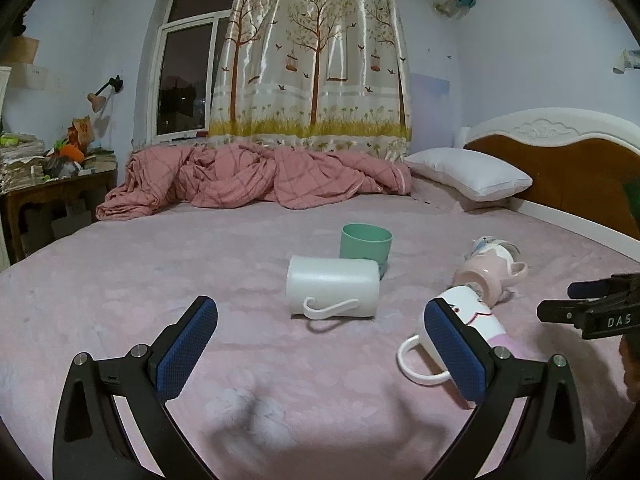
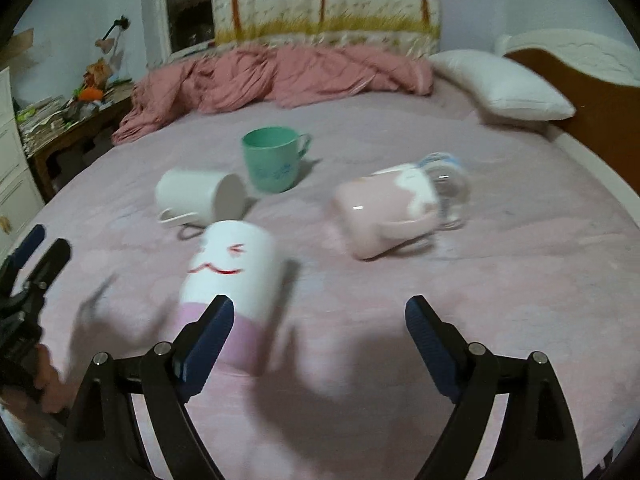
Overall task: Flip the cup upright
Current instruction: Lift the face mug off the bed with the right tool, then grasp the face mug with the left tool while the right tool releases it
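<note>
Cups lie tipped on the bed (image 1: 120,280); the face mug (image 2: 236,272) lies nearest. Both the left gripper (image 1: 320,356) and right gripper (image 2: 320,344) gape wide, empty. Straddle the mug's body squarely before closing.

Pale blue walls (image 1: 500,40), dark window (image 1: 184,80) upper left, tree-print curtain (image 1: 316,60) centre, pink bed (image 1: 160,280) with crumpled quilt (image 1: 248,176), white pillow (image 1: 468,172) right, cluttered wooden desk (image 1: 52,188) left.
</note>
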Demonstrator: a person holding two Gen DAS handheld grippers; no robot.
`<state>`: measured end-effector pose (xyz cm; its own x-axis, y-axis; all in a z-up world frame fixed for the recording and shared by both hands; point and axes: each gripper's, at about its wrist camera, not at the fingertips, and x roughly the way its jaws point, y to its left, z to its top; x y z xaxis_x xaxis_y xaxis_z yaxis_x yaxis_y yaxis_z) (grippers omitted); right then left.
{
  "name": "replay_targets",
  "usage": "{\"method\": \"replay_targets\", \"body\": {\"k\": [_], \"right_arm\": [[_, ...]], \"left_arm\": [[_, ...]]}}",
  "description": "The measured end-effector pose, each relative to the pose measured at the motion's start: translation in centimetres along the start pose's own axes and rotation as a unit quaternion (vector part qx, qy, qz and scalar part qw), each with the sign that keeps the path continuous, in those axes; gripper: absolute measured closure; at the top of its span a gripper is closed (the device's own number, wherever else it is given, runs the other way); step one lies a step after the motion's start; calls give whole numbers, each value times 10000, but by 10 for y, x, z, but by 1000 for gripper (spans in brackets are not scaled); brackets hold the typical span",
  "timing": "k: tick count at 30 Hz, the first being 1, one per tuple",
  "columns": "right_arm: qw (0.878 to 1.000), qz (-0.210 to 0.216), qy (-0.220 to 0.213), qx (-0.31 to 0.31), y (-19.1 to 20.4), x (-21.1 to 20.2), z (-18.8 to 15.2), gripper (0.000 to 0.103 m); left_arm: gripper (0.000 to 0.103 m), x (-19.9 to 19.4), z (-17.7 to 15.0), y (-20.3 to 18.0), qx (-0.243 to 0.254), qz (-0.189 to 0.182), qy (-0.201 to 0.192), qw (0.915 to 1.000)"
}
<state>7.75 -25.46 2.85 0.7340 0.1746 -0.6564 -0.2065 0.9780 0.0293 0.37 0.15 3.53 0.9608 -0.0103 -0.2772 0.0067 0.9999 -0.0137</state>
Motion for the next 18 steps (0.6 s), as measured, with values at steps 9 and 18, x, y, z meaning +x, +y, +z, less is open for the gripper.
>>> {"method": "replay_targets", "body": {"k": [9, 18], "right_arm": [[9997, 7, -177, 149, -36, 1, -25, 13], [9982, -211, -507, 252, -46, -12, -28, 0]], "left_arm": [[0, -14, 5, -21, -67, -97, -28, 9999], [0, -12, 2, -33, -259, -25, 190, 9995]]}}
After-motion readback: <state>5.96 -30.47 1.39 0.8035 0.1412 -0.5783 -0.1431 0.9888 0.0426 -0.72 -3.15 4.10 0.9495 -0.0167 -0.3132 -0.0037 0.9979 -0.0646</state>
